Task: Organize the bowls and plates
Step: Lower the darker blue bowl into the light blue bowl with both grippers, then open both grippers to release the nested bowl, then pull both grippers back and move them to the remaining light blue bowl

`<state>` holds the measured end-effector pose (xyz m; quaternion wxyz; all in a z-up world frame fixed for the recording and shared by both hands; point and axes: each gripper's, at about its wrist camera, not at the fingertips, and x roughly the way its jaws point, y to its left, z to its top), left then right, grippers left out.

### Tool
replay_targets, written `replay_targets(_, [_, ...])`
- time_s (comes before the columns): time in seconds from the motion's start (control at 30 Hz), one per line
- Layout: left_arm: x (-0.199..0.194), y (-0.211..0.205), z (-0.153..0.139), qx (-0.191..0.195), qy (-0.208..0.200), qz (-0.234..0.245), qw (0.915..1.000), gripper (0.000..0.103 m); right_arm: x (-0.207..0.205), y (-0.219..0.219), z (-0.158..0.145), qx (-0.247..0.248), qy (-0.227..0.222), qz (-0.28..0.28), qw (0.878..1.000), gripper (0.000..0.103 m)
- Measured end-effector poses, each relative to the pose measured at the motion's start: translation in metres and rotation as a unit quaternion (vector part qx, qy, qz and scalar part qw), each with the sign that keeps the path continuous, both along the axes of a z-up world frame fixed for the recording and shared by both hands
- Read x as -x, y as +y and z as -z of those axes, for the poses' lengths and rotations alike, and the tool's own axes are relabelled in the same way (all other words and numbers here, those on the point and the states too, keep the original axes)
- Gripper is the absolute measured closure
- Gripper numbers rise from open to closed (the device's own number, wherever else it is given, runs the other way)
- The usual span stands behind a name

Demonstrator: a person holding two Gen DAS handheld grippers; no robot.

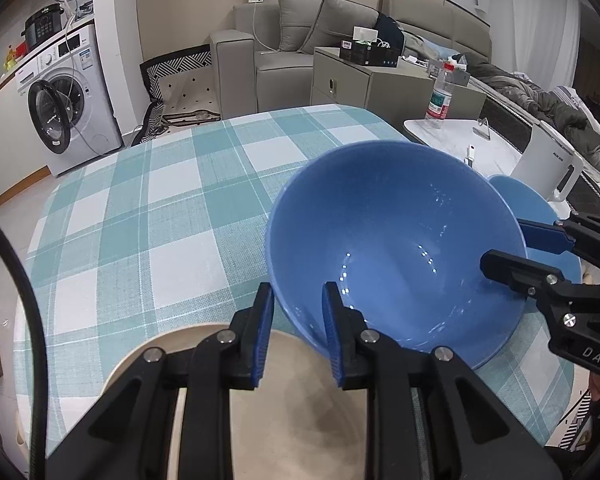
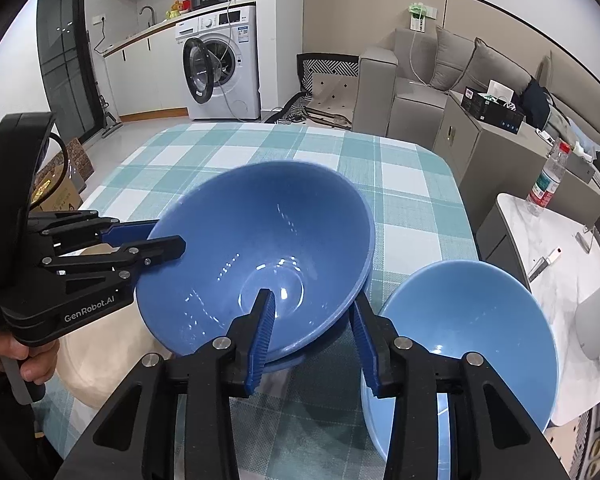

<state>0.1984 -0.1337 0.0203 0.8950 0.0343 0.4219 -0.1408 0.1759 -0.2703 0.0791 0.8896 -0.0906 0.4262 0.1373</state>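
A large dark blue bowl (image 1: pixel 380 240) (image 2: pixel 260 232) stands on the checked tablecloth (image 1: pixel 140 220), between both grippers. In the right wrist view a second blue rim (image 2: pixel 300 360) shows just under it, so it seems nested in another bowl. My left gripper (image 1: pixel 297 288) (image 2: pixel 168 236) is shut on the bowl's near-left rim, one finger inside and one outside. My right gripper (image 2: pixel 312 296) (image 1: pixel 502 242) straddles the opposite rim with its jaws apart and not pressing. A lighter blue bowl (image 2: pixel 460 320) (image 1: pixel 524 200) sits to the right. A beige plate (image 1: pixel 300 420) (image 2: pixel 96 360) lies under the left gripper.
A low white marble table (image 1: pixel 460 136) beside the table's right edge carries a water bottle (image 1: pixel 440 96) and a white kettle (image 1: pixel 548 168). A hand (image 2: pixel 20 360) grips the left tool's handle. Checked cloth stretches bare toward the far edge; a washing machine (image 2: pixel 220 64) stands beyond.
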Motion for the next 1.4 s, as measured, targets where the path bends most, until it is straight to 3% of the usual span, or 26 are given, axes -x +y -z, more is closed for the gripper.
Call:
replay_targets(0.57, [0.006, -0.003, -0.001, 0.006, 0.001, 0.009, 0.9999, 0.075, 0.012, -0.006, -0.013, -0.019, -0.02, -0.01, 1.0, 0.054])
replay_targets(0.6, [0.006, -0.002, -0.001, 0.007, 0.003, 0.01, 0.9999, 0.072, 0.012, -0.007, -0.013, -0.021, -0.019, -0.01, 1.0, 0.054])
replay_targets(0.67, [0.008, -0.003, -0.003, 0.008, 0.007, 0.016, 0.9998, 0.054, 0.012, -0.009, -0.013, -0.027, -0.018, -0.004, 0.999, 0.048])
replay_targets(0.77, [0.014, -0.002, -0.009, 0.015, -0.002, 0.022, 0.9997, 0.053, 0.014, -0.017, -0.015, -0.051, -0.021, 0.002, 0.998, 0.029])
replay_targets(0.93, [0.026, -0.003, -0.023, 0.02, -0.021, 0.025, 0.9993, 0.047, 0.024, -0.028, -0.022, -0.067, -0.034, 0.023, 0.997, 0.012])
replay_targets(1.0, [0.031, -0.003, -0.029, 0.025, -0.029, 0.025, 0.9989, 0.03, 0.03, -0.03, -0.025, -0.07, -0.042, 0.026, 0.996, 0.006])
replay_targets(1.03, [0.033, -0.003, -0.032, 0.029, -0.036, 0.022, 0.9987, 0.015, 0.034, -0.031, -0.026, -0.074, -0.045, 0.027, 0.996, 0.002])
replay_targets(1.07, [0.036, -0.002, -0.035, 0.033, -0.044, 0.018, 0.9983, 0.009, 0.039, -0.034, -0.029, -0.081, -0.052, 0.032, 0.995, 0.001])
replay_targets(1.23, [0.041, -0.001, -0.043, 0.064, -0.051, 0.019, 0.9965, 0.0, 0.061, -0.043, -0.039, -0.097, -0.079, 0.056, 0.991, 0.001])
replay_targets(1.4, [0.045, -0.002, -0.046, 0.076, -0.058, 0.016, 0.9953, 0.0, 0.078, -0.056, -0.055, -0.113, -0.098, 0.078, 0.986, 0.001])
